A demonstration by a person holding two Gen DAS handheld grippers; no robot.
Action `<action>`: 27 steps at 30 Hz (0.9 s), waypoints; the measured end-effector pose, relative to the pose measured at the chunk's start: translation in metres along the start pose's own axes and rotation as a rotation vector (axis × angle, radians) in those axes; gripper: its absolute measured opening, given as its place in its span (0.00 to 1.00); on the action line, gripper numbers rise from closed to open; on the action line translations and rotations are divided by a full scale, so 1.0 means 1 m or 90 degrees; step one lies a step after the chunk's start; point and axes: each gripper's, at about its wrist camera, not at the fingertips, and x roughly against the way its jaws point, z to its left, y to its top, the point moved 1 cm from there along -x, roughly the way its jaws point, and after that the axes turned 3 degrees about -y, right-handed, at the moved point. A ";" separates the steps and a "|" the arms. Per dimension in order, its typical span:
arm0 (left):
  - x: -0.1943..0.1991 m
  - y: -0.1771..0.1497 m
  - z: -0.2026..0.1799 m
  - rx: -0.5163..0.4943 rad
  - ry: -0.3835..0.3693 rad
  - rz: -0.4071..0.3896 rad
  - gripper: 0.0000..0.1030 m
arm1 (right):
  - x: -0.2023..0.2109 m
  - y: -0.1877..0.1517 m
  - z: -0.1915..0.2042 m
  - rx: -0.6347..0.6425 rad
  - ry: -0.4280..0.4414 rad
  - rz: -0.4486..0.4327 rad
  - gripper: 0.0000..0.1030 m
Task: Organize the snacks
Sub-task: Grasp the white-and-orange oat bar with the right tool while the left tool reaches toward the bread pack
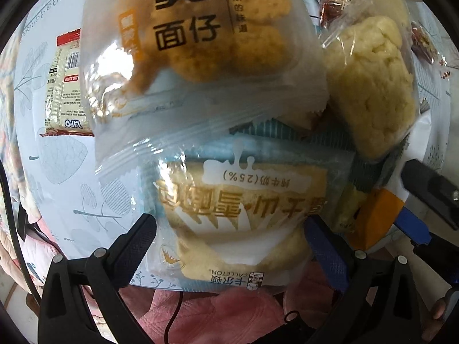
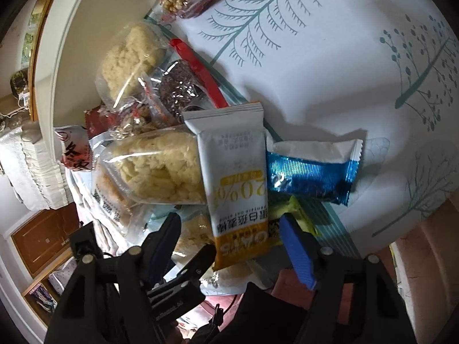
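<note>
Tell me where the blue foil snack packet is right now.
In the right wrist view, the blue foil packet lies on the leaf-print cloth, right of centre, just right of the white-and-orange oat bar packet and above the blue fingertip.

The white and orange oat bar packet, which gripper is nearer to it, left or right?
Right. The right gripper straddles the oat bar packet's orange end, jaws open. The left gripper sits around a bread packet beside it.

In the right wrist view, the white-and-orange oat bar packet point(image 2: 238, 183) lies atop the pile, a clear bag of pale crumbly cake point(image 2: 155, 169) at its left, the blue foil wrapper point(image 2: 311, 176) at its right (touching it), on the leaf-printed tablecloth point(image 2: 330, 66).
</note>
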 end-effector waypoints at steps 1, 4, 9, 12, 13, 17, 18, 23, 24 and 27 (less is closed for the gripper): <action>-0.002 0.003 -0.002 0.004 -0.004 -0.002 1.00 | -0.002 0.004 0.001 0.001 -0.004 0.002 0.66; -0.008 0.016 -0.006 0.016 -0.024 -0.008 1.00 | -0.003 0.008 0.002 0.001 -0.009 0.005 0.59; -0.021 0.027 -0.009 0.023 -0.037 -0.018 1.00 | 0.000 0.017 0.002 0.008 -0.018 -0.003 0.47; -0.024 0.029 -0.008 0.025 -0.038 -0.028 1.00 | -0.002 0.022 -0.001 0.006 -0.021 -0.002 0.40; -0.026 0.027 -0.014 0.026 -0.036 -0.035 1.00 | -0.002 0.023 -0.002 0.008 -0.020 -0.004 0.40; -0.039 0.021 -0.020 0.024 -0.031 -0.057 1.00 | 0.002 0.022 -0.008 0.019 -0.022 -0.013 0.39; -0.041 0.020 -0.020 0.022 -0.029 -0.063 1.00 | 0.002 0.021 -0.008 0.022 -0.022 -0.016 0.39; -0.039 0.004 -0.023 0.015 -0.022 -0.084 1.00 | 0.000 0.010 -0.003 0.025 -0.018 -0.032 0.39; -0.038 0.001 -0.022 0.011 -0.020 -0.087 1.00 | -0.001 0.007 -0.001 0.025 -0.017 -0.037 0.39; -0.028 -0.007 -0.025 -0.010 -0.012 -0.098 0.98 | 0.002 0.003 -0.002 0.022 -0.011 -0.055 0.39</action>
